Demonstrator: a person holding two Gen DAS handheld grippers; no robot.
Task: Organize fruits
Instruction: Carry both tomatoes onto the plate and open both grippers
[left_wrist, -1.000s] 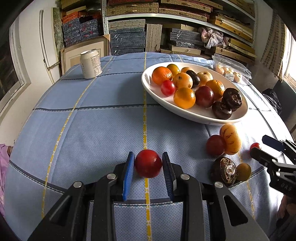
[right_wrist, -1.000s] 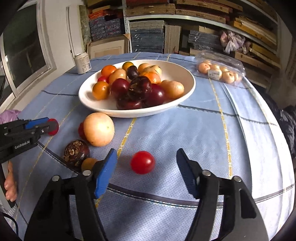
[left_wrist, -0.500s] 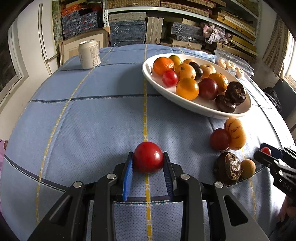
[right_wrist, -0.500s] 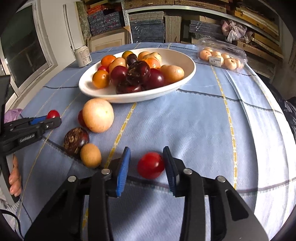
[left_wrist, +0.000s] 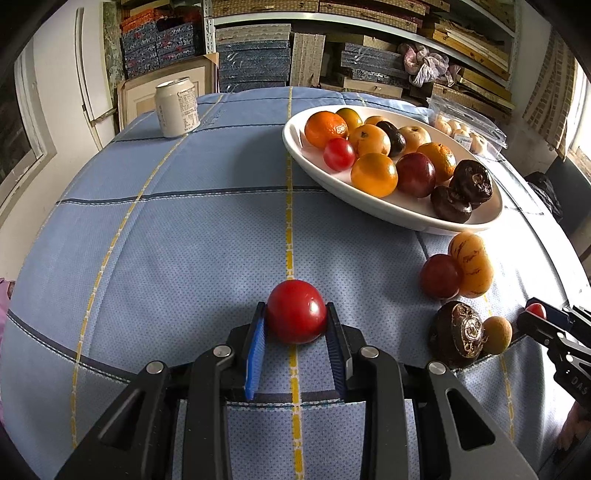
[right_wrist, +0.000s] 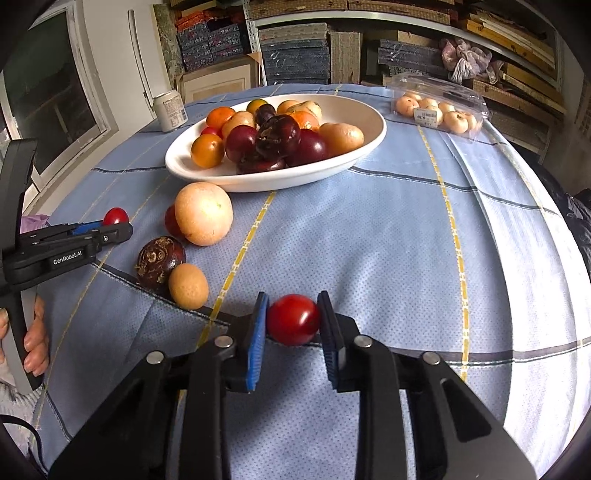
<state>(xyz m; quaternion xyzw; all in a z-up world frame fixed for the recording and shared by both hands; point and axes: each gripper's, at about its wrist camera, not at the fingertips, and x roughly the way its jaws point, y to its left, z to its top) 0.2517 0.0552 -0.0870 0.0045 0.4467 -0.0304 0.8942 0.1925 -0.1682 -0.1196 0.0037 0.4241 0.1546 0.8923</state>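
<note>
"GenRobot.AI" is printed in white on the side of the left tool (right_wrist: 110, 227); other labels are illegible.

The left gripper (left_wrist: 296, 325) angles down toward the table, jaws clamped on a red fruit (left_wrist: 296, 311). Off to its right, the right gripper (right_wrist: 293, 325) tilts down likewise, pads pressed on a second red fruit (right_wrist: 293, 319). A hand (right_wrist: 33, 332) wraps the left gripper's handle.
</note>
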